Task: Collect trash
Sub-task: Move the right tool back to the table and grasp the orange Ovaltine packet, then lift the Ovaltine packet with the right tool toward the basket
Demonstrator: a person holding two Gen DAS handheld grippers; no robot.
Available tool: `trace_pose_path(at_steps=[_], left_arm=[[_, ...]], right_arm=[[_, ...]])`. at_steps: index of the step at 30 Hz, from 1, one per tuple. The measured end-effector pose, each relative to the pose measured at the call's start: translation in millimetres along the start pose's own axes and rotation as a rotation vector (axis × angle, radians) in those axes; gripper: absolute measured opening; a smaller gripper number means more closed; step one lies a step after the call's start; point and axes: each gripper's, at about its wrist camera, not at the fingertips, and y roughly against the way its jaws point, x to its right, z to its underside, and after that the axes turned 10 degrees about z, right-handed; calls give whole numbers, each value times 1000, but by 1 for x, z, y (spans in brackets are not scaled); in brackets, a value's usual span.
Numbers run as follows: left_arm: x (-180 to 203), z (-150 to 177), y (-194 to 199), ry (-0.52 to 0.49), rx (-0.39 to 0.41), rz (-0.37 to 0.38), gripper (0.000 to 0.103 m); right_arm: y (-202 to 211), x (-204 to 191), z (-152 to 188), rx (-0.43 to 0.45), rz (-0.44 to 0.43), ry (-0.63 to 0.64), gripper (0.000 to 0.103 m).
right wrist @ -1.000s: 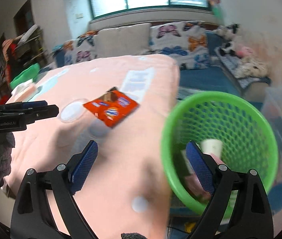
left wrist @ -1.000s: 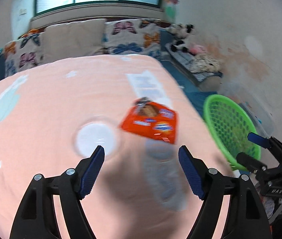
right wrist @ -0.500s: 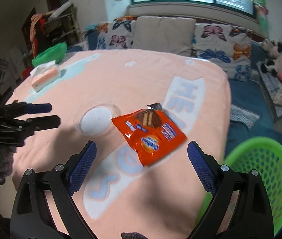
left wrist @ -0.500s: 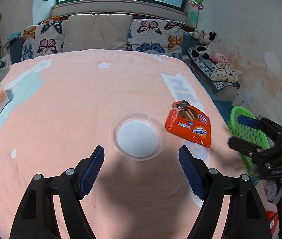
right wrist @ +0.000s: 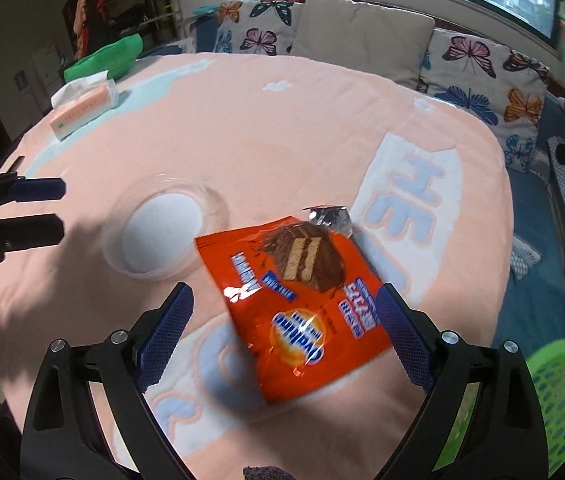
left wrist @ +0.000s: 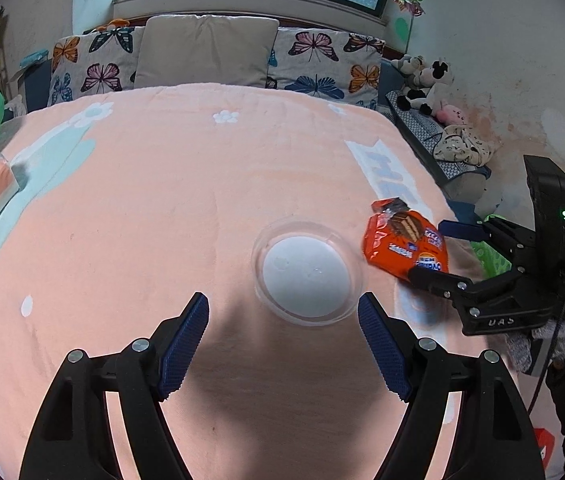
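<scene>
Peach blanket covers the bed (left wrist: 154, 184), butterfly cushions behind it. Using the clear plastic lid (left wrist: 308, 272) as my mark: the left gripper (left wrist: 282, 340) hangs just before it, spread and empty. The orange snack wrapper (right wrist: 298, 308) lies right beside the lid, and the right gripper (right wrist: 282, 332), which a moment ago hung over the green basket (right wrist: 562, 392), now straddles the wrapper, unclenched, pads not touching. Both pieces look ready for pickup.

Open blanket (left wrist: 154, 208) leftward, clear lid (left wrist: 308, 272) beside wrapper (right wrist: 302, 304), basket (right wrist: 562, 392) possibly crowding right
</scene>
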Motion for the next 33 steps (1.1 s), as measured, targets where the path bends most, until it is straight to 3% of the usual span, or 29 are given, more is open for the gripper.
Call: trace_pose_path(at_steps=[8,33], left_arm=[[-5,0,-9,2,-17,-3,74],[-6,-2,-22,-37,-50,-2,79]], right_arm=[[-21,4,-4,-32,11,26,92],[-30,10,-5,-68,-17,19,96]])
